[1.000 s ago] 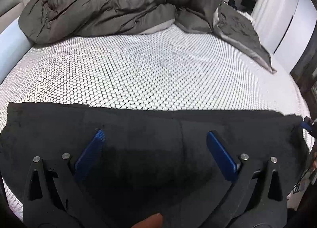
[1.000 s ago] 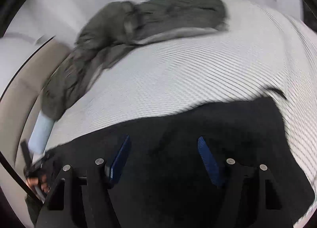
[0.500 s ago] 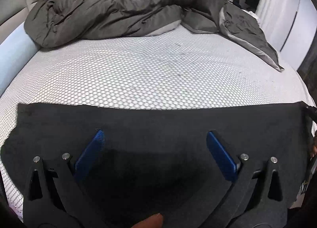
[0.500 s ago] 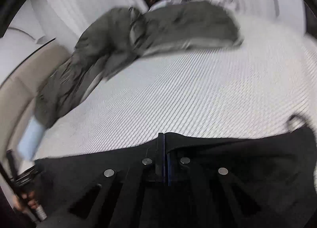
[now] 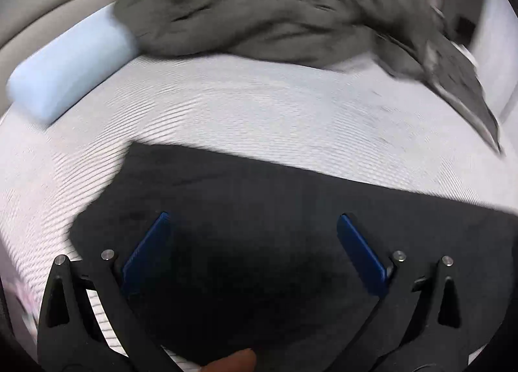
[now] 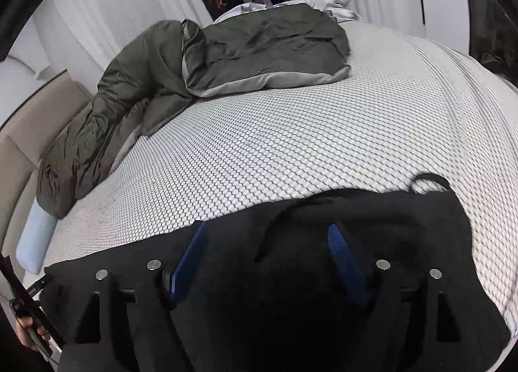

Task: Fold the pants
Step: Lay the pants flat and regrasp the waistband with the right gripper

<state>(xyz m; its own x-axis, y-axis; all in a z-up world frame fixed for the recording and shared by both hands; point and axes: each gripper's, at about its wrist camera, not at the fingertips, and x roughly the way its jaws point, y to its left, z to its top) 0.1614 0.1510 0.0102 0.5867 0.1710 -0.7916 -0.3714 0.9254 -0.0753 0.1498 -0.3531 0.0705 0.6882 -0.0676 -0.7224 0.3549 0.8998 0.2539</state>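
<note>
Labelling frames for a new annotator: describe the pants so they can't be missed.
Start at the white honeycomb-patterned bed. Along its near edge, under both hand-held grippers, the pants lie flat. They are black and matte, unlike the crumpled grey duvet at the far side.

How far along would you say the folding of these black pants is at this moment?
Done: the black pants lie spread in a long flat strip along the near edge of the bed. In hand: nothing; the left gripper and right gripper both hover open above the fabric. Left: gripping the cloth and making further folds.
</note>
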